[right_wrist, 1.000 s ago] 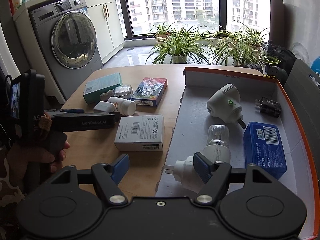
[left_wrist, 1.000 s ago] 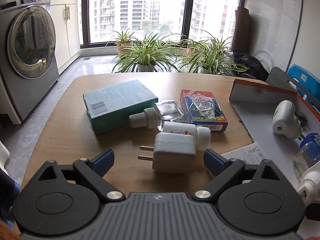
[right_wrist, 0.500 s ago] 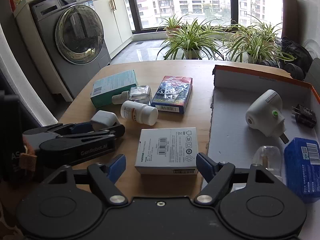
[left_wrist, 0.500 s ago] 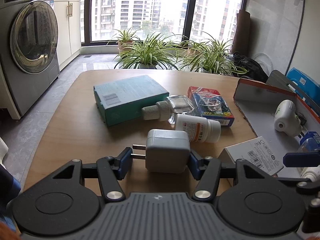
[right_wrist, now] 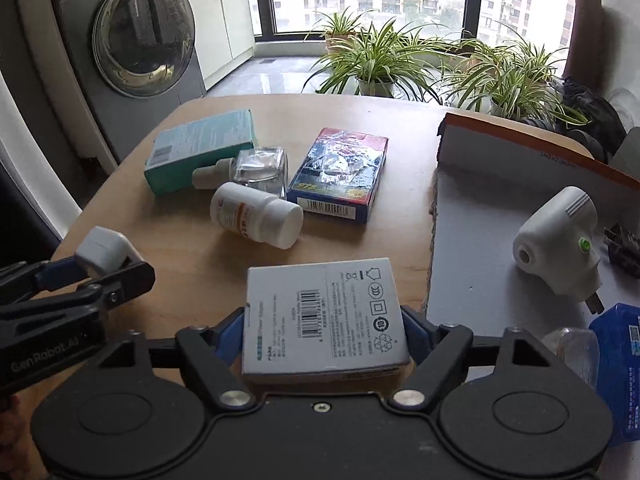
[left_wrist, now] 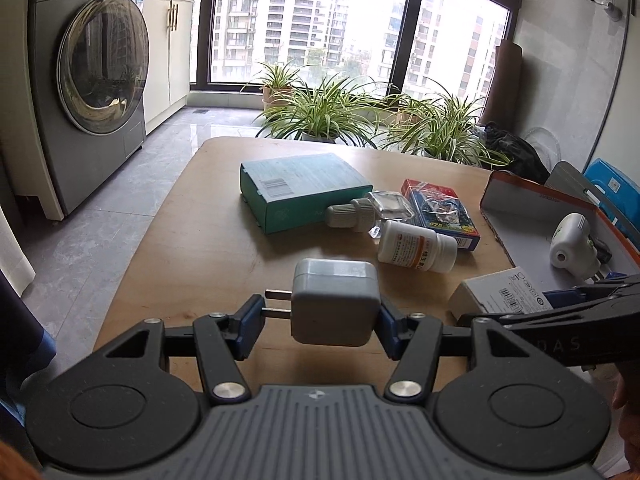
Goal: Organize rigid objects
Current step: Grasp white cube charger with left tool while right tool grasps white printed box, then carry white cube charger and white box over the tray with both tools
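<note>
Wooden table (left_wrist: 208, 240), rounded at the far corners, carrying the loose items. Orange-rimmed cardboard tray (right_wrist: 472, 216) along the right edge, already holding a white plug-in device (right_wrist: 560, 248), a blue box (right_wrist: 622, 364), a small black plug (right_wrist: 624, 246) and a clear bulb-like item low at its near end. Teal box (left_wrist: 296, 188) toward the far left of the table, red-and-blue card box (right_wrist: 340, 172) beside it near the middle. Clear glass bottle (right_wrist: 260, 168) and white pill bottle (right_wrist: 256, 216) lying on their sides between those boxes and the near edge.

White adapter box (right_wrist: 324, 320) at the near edge just beside the tray wall, between the fingers of the right gripper (right_wrist: 326, 330); jaws closing on it, blue pads apparently at its sides, contact on the left not certain. Grey charger plug (left_wrist: 336, 306) clamped in the left gripper (left_wrist: 318, 322), one pad against its prongs, the other against its back, seemingly just clear of the tabletop.

Step in hand, by judgement: picking up two items at once for the tray. Next move likely needing a firm right-hand grip, then a lift over the tray's torn near wall and a set-down on bare tray floor, clear of the white device.
</note>
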The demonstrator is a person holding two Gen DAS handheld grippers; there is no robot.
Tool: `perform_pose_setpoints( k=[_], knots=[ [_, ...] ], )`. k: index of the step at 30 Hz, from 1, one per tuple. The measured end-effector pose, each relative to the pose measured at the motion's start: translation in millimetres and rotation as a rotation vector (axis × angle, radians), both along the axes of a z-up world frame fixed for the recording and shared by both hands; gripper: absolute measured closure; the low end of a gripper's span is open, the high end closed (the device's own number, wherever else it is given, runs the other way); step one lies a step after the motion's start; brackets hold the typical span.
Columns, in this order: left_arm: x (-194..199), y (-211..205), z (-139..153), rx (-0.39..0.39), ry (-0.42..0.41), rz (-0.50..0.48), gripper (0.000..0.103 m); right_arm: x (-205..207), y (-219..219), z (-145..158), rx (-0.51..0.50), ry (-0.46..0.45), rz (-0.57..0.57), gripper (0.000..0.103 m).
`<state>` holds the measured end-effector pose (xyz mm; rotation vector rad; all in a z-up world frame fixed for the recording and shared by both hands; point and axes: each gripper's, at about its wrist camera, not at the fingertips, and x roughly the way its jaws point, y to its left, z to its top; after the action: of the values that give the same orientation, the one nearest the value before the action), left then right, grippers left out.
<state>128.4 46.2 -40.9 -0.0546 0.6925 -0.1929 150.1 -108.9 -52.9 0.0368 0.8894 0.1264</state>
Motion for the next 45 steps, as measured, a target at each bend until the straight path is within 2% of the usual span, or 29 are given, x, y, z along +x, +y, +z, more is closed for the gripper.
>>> perform_pose_setpoints(
  k=[10,16,25,29,45],
  knots=[
    [-27,-8,18,-0.018,-0.025,0.004,0.045,-48,0,43,-0.018,-0.101,0.009,0.011],
    [-50,-18,28,-0.014,-0.027,0.015,0.045,-85,-6,56,-0.017,-0.124,-0.003,0.011],
    [-85,-36,42,0.006,-0.053,0.010,0.045,-137,-25,64,0.002,-0.147,-0.036,0.011],
    [-98,-50,43,-0.008,-0.043,0.001,0.044,-155,-37,68,0.003,-0.167,-0.061,0.011],
    [-131,-110,45,-0.018,-0.079,-0.104,0.044,-202,-87,69,0.002,-0.235,-0.172,0.011]
  ],
)
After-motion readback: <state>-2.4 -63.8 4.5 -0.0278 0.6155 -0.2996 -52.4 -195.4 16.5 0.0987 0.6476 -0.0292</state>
